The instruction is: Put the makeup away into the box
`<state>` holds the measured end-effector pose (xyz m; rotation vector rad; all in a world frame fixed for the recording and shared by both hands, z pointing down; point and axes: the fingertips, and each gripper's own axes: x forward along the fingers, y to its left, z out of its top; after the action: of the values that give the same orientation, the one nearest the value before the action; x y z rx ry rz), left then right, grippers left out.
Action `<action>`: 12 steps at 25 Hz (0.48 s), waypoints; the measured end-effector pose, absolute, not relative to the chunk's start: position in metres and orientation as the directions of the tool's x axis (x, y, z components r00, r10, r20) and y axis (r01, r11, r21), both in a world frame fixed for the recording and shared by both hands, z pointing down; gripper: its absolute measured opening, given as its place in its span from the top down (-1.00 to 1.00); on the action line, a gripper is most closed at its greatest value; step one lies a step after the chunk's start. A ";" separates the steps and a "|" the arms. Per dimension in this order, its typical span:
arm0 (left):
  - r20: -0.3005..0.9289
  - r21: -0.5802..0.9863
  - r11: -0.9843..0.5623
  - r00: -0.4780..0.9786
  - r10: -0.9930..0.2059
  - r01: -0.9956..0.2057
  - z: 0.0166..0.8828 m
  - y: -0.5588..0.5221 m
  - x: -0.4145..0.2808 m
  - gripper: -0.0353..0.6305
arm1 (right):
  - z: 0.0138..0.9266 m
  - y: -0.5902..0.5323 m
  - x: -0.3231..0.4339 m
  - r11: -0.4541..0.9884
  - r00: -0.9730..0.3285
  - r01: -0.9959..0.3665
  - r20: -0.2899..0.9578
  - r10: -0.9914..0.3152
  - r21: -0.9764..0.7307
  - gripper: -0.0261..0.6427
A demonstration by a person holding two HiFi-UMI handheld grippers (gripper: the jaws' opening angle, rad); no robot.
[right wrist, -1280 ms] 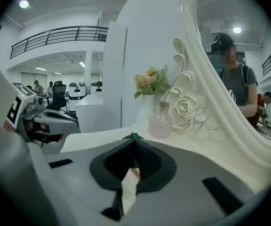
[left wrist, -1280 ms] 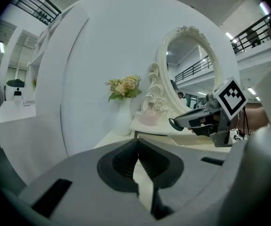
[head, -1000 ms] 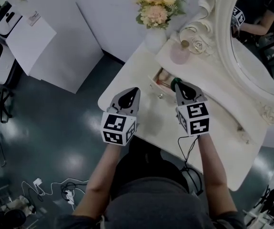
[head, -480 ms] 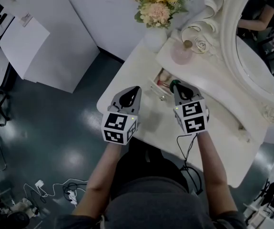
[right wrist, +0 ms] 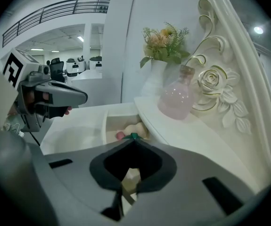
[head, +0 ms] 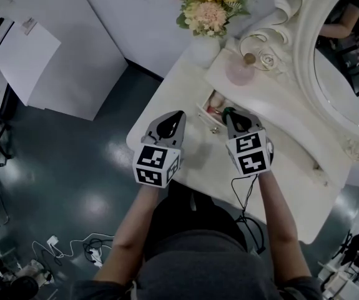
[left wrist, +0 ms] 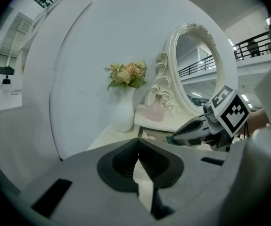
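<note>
A small drawer [head: 208, 113] stands pulled out of the white dressing table [head: 279, 167]; pink and beige makeup items [right wrist: 130, 130] lie inside it. My right gripper [head: 230, 114] is tilted down over the drawer's right end, shut on a small dark green makeup piece [right wrist: 133, 136] that pokes out just past the tips. In the left gripper view that green piece [left wrist: 169, 140] shows at the right gripper's nose. My left gripper [head: 180, 115] hovers over the table's left part, left of the drawer, shut with nothing in it.
Behind the drawer, a raised shelf carries a pink perfume bottle [head: 237, 71]; a white vase of flowers [head: 204, 47] stands beside it. An ornate oval mirror [head: 344, 61] rises at the right. The table's left edge [head: 135, 130] lies under the left gripper. A white cabinet [head: 54, 49] stands far left.
My right gripper has sunk a little toward the drawer with the green piece in it. The left gripper has drifted slightly over the table.
</note>
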<state>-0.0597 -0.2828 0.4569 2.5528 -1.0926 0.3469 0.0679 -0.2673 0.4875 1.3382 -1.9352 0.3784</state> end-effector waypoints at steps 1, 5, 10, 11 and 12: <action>0.353 0.215 -0.646 0.675 -0.648 -0.732 0.458 -0.283 -0.060 0.88 | 0.488 -0.268 0.068 0.412 -0.180 -0.896 0.714 -0.677 0.165 0.89; 0.358 0.220 -0.648 0.679 -0.641 -0.729 0.461 -0.286 -0.059 0.88 | 0.489 -0.269 0.069 0.416 -0.176 -0.894 0.723 -0.668 0.167 0.89; 0.357 0.222 -0.655 0.685 -0.634 -0.722 0.460 -0.289 -0.058 0.88 | 0.489 -0.268 0.070 0.415 -0.174 -0.895 0.727 -0.664 0.165 0.84; 0.358 0.223 -0.656 0.686 -0.633 -0.721 0.460 -0.290 -0.058 0.88 | 0.489 -0.268 0.071 0.415 -0.175 -0.895 0.728 -0.662 0.163 0.83; 0.358 0.224 -0.657 0.688 -0.632 -0.720 0.461 -0.290 -0.057 0.88 | 0.489 -0.269 0.071 0.415 -0.176 -0.896 0.730 -0.661 0.160 0.82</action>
<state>-0.0573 -0.2903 0.4607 2.5530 -1.0615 0.3550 0.0707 -0.2685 0.4892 1.3239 -1.9182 0.3964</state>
